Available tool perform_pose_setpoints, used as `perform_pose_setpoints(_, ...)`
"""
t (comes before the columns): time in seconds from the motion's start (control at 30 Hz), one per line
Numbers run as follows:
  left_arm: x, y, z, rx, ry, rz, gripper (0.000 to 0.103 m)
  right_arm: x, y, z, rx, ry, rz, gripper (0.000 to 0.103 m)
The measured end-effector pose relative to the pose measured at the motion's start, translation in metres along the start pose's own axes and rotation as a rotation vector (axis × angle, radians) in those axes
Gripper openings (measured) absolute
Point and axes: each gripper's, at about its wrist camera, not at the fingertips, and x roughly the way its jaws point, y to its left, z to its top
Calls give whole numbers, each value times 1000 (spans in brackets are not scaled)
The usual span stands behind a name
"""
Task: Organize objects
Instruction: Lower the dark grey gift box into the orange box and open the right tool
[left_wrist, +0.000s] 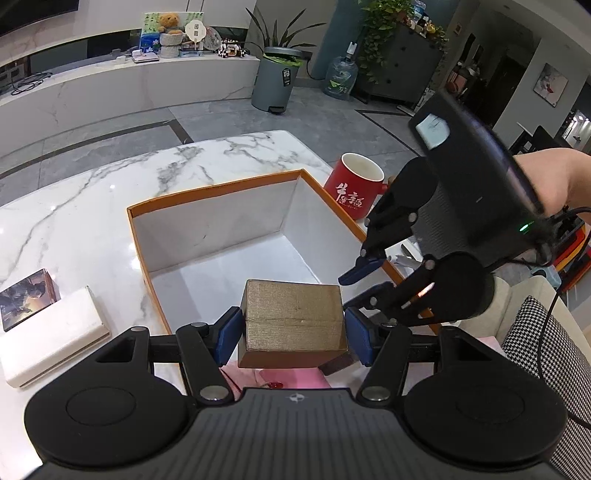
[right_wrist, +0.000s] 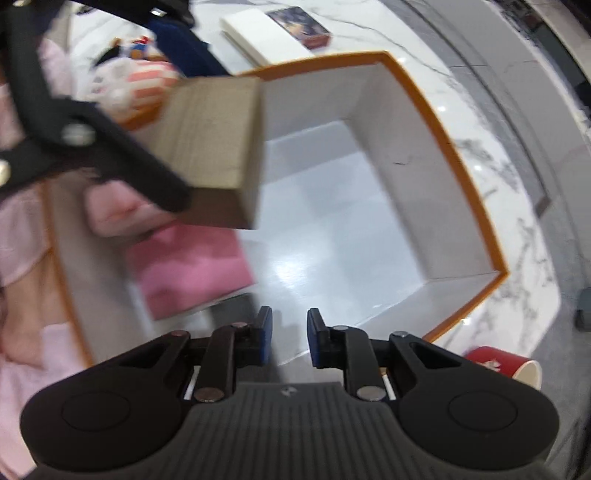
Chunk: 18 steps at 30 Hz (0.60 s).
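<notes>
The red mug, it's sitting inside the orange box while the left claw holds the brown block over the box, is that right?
Not quite. The red mug stands outside the orange box, on the marble table beside the box's far right corner; the left wrist view shows this. The rest holds: the left claw holds the brown block over the box.

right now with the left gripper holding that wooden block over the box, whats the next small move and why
Probably lower the wooden block onto the bare white floor of the box and let go. The left gripper holds it above the opening, and the right gripper is empty beside it.
</notes>
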Motion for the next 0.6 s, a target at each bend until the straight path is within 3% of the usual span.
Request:
perform_pose_setpoints(0.07,1,1,1,0,3,0,70,8,1,0,-9,25,-6,21)
perform_pose_setpoints(0.27,5,1,2,3,8,-4,70,9,22,-12,-69,76,145,21)
perform_pose_setpoints(0.37,6,-1,3,6,9,-9,70,11,30,-18,-85,99,180,21)
perform_pose_setpoints(0.6,13,-4,3,40,37,-11,70,18,15,-2,21,60,214,22)
